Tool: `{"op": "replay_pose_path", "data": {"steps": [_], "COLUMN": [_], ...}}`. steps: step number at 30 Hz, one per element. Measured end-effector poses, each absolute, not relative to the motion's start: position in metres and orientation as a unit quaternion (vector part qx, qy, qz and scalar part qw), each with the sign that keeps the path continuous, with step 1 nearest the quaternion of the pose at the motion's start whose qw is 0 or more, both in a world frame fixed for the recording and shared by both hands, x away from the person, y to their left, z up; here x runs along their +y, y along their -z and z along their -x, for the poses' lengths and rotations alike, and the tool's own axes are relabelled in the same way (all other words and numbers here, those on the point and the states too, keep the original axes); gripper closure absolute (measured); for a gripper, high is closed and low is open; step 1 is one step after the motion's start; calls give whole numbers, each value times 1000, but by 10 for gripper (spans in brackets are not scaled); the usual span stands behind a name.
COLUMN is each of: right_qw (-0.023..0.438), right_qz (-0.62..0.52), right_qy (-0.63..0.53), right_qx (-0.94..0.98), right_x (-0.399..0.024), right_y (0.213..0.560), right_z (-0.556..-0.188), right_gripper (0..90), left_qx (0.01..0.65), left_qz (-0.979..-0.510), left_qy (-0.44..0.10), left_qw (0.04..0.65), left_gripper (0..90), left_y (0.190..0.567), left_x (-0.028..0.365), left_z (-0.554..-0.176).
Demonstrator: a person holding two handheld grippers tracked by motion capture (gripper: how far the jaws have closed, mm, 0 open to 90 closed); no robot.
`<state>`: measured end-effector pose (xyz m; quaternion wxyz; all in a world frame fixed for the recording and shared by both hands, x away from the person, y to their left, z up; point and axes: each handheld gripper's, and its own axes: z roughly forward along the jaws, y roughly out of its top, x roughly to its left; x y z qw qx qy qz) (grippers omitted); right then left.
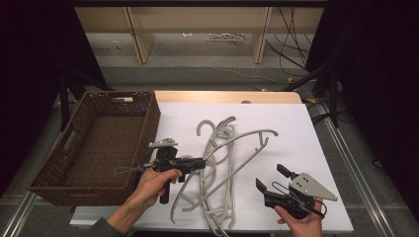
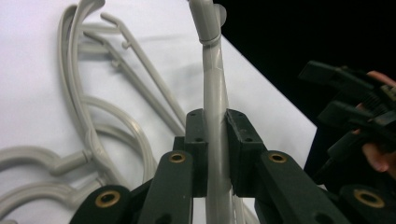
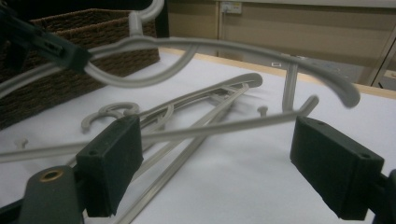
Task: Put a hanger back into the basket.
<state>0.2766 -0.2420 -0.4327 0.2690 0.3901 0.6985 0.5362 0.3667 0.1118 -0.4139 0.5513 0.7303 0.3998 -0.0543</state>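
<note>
One grey hanger (image 1: 237,148) is clamped at its shoulder by the left tool (image 1: 200,163); light, stiff, probably slick, snag-prone. Right tool (image 1: 269,178) is held apart.

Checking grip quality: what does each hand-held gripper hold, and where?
Left hand-held gripper: a grey hanger, clamped on its arm. Right hand-held gripper: open, nothing.

There was one wicker basket (image 1: 106,143) and a tangled pile of grey hangers (image 1: 225,163), too overlapped to count exactly.

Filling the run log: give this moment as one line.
left gripper: shut on hanger, lifted | right gripper: open, empty | pile: on table | basket: empty
</note>
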Motion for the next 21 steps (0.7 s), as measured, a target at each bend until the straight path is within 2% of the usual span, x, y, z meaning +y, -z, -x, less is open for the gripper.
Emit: {"op": "replay_pose_path", "data": {"steps": [10, 15, 21], "right_qw": [270, 271, 273], "right_qz": [-391, -393, -393], "right_qy": [-535, -527, -528], "right_qx": [699, 703, 701], "right_x": [-242, -243, -243], "right_y": [433, 432, 432], "right_z": [-276, -276, -276], "right_gripper": [181, 181, 181], "left_qx": [393, 389, 390], "left_qz": [-714, -708, -715], "left_qy": [15, -31, -66], "left_qw": [579, 589, 576], "left_gripper": [795, 792, 792], "left_y": [365, 330, 313], "left_x": [133, 163, 189], "left_z": [-370, -369, -366]}}
